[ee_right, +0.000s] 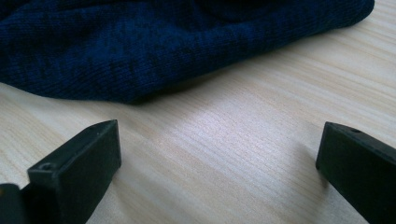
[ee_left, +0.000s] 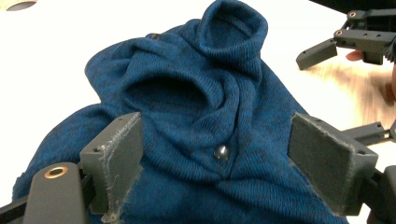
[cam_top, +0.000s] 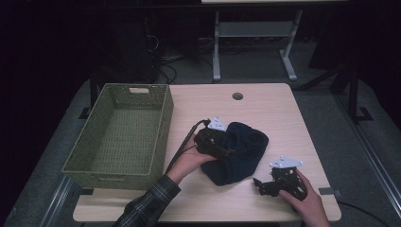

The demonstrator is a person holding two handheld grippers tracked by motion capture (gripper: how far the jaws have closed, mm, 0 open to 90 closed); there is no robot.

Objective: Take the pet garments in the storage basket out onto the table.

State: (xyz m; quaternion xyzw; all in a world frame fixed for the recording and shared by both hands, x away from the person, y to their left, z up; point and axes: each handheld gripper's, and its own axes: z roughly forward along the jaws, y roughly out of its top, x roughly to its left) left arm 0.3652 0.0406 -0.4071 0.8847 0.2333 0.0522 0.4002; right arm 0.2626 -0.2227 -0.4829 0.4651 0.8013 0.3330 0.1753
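A dark blue knitted garment (cam_top: pixel 241 151) lies crumpled in the middle of the table, with a small dark button (ee_left: pixel 221 153) showing on its front. My left gripper (cam_top: pixel 226 150) hovers over the garment's left side, open, its jaws spread wide above the knit (ee_left: pixel 187 107). My right gripper (cam_top: pixel 259 185) rests low near the table's front right, open, a little short of the garment's near edge (ee_right: pixel 140 56). The right gripper (ee_left: pixel 327 46) also appears at the upper right of the left gripper view.
A green woven basket (cam_top: pixel 163 125) stands empty on the table's left side. The light wooden table (cam_top: pixel 283 113) has a round cable hole (cam_top: pixel 237 96) near its back edge. A desk frame (cam_top: pixel 255 42) stands on the floor beyond.
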